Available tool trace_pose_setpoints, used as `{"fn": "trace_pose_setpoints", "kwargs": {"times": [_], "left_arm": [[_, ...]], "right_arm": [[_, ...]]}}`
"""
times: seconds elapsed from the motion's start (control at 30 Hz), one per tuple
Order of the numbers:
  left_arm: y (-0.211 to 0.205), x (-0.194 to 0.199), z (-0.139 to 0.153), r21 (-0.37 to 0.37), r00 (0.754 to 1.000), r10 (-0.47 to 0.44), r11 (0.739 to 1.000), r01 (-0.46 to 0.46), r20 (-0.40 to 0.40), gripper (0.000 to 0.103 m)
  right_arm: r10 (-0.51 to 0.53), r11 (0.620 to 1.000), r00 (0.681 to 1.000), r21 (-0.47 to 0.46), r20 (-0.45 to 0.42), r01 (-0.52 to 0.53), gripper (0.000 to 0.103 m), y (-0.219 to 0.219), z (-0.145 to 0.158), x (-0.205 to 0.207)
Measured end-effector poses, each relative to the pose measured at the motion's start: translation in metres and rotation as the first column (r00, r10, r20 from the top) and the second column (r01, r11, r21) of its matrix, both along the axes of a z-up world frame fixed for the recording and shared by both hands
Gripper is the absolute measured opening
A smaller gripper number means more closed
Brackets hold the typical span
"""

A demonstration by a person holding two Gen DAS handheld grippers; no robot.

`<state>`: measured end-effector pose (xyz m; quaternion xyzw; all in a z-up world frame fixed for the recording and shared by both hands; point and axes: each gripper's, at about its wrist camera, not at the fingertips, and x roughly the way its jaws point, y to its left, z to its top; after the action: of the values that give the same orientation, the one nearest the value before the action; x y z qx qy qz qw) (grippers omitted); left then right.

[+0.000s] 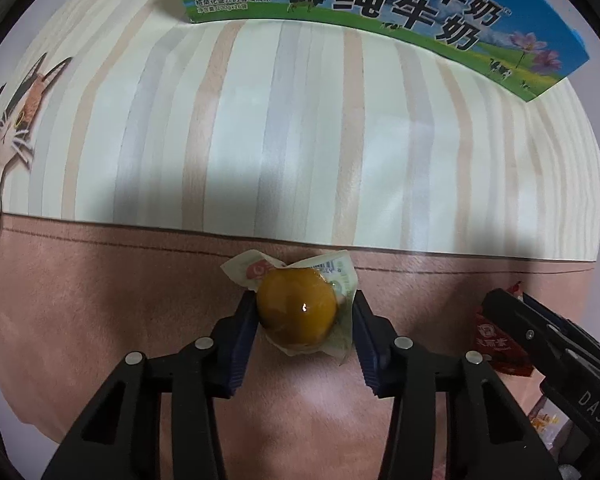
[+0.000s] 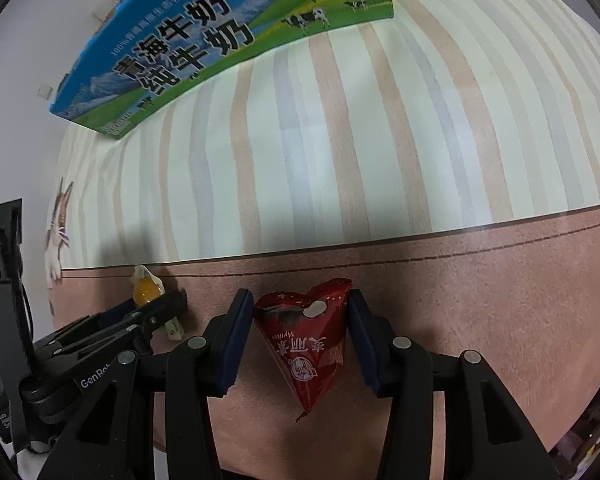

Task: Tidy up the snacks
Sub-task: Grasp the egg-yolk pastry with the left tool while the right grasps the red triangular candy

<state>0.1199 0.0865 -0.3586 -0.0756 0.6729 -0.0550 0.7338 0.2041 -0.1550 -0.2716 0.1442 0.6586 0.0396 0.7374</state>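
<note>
Striped cloth in cream, grey and peach covers the far part of the surface (image 1: 300,128), and a plain pink band lies near me, with a cartoon cat (image 1: 8,128) printed at its left edge. At the back stands one milk carton box (image 1: 380,12), blue and green, well apart from both my hands.

My left tool (image 1: 304,316) is clamped on one orange sweet (image 1: 296,312) in its clear crinkled wrapper; the pads press its two sides, and it sits over the pink band just short of the stripes. My right tool (image 2: 300,320) has its pads against the wide top of one red triangular snack packet (image 2: 304,344), whose point faces back toward me, so its long axis runs along the fingers. The two tools hang side by side, near each other, both pointing down. I judge the box lies ahead of both, roughly as near to either hand. A few more packets show blurred at the right edge; I cannot count them.
</note>
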Motion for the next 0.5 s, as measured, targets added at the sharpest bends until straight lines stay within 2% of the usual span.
{"fn": "trace_pose_setpoints", "kwargs": {"times": [0.13, 0.17, 0.2, 0.37, 0.43, 0.5], "left_arm": [[0.001, 0.0, 0.017, -0.001, 1.0, -0.01, 1.0, 0.01, 0.01, 0.042], [0.0, 0.0, 0.023, -0.003, 1.0, -0.008, 1.0, 0.008, 0.016, 0.042], [-0.002, -0.002, 0.028, -0.009, 1.0, -0.011, 1.0, 0.011, 0.023, 0.042], [-0.007, 0.0, 0.056, -0.021, 0.997, -0.038, 0.999, 0.04, 0.074, 0.042], [-0.009, 0.005, 0.064, -0.019, 0.995, -0.047, 0.999, 0.049, 0.084, 0.042], [-0.012, 0.01, 0.067, -0.016, 0.996, -0.042, 0.999, 0.043, 0.084, 0.042]], "right_arm": [[-0.001, 1.0, 1.0, 0.023, 0.02, 0.001, 0.049, -0.001, 0.012, -0.001], [0.0, 1.0, 1.0, 0.028, 0.028, -0.001, 0.039, -0.001, 0.016, 0.0], [0.003, 0.999, 0.999, 0.034, 0.033, -0.004, 0.036, -0.001, 0.02, 0.001], [0.033, 0.999, 0.997, 0.025, 0.073, -0.035, 0.036, 0.003, 0.038, 0.009], [0.047, 0.998, 0.998, 0.045, 0.05, -0.05, 0.036, 0.003, 0.035, 0.013], [0.034, 0.998, 0.999, 0.049, 0.025, -0.035, 0.047, 0.002, 0.029, 0.017]]}}
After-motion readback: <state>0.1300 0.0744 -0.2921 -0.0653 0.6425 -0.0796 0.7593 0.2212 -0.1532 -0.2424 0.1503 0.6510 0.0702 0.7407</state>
